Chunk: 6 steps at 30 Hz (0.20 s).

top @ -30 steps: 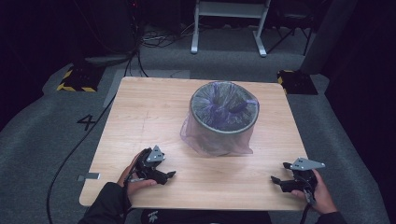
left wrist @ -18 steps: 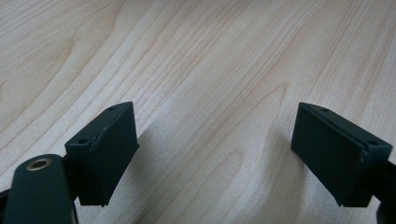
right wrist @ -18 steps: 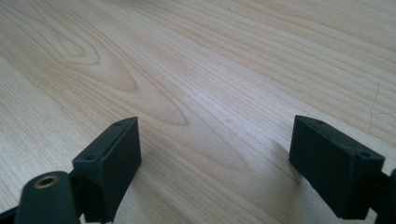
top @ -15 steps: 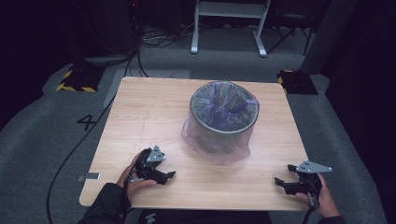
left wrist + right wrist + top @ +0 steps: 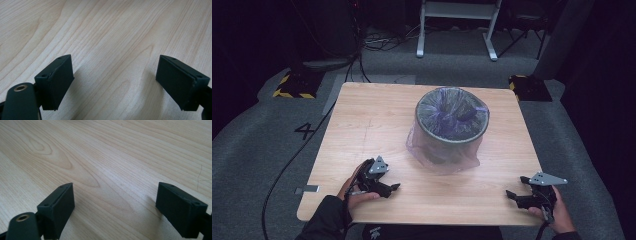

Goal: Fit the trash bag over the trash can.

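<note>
A round grey bin [image 5: 452, 127] lined with a thin purple plastic bag [image 5: 441, 159] stands upright on the wooden table [image 5: 367, 120], right of its middle. The bag hangs over the rim and down the outside to the tabletop. My left gripper [image 5: 393, 188] rests on the table near the front left, held by a hand, its jaws open with bare wood between them [image 5: 115, 80]. My right gripper [image 5: 511, 194] sits at the front right corner, also open over bare wood [image 5: 115, 202]. Both grippers are well apart from the bin.
The table's front edge [image 5: 412, 220] runs just behind both hands. A black cable [image 5: 287, 170] trails over the grey floor to the left. A white frame's legs [image 5: 457, 30] stand beyond the far edge, and yellow-black striped blocks [image 5: 292, 86] sit at the far corners.
My right gripper has slid a little toward the front right corner of the table. The left gripper and the bin have stayed where they were.
</note>
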{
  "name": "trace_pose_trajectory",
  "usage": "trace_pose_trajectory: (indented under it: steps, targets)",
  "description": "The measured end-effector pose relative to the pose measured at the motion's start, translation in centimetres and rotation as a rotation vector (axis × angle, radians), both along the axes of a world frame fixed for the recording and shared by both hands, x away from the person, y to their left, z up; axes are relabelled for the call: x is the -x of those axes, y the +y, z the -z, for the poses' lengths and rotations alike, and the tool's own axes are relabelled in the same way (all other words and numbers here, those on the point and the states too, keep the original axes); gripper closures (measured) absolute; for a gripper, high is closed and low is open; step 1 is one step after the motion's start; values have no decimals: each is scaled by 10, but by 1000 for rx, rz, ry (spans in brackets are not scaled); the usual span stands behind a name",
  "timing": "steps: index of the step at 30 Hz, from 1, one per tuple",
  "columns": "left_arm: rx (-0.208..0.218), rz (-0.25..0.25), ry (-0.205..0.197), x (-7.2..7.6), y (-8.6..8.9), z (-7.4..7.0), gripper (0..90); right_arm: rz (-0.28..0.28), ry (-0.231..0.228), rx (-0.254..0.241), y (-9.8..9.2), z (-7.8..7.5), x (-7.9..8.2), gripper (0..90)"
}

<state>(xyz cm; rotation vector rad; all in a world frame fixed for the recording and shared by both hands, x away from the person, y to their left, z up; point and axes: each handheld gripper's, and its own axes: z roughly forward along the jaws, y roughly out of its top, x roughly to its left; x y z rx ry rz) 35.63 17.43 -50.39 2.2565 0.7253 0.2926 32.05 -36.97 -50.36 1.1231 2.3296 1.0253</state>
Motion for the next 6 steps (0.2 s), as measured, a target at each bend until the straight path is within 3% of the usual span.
trace_pose_trajectory:
  steps: [6]
  targets:
    - [1,1,0,0,0,0,139,0,2,-1,0,0,0,152]
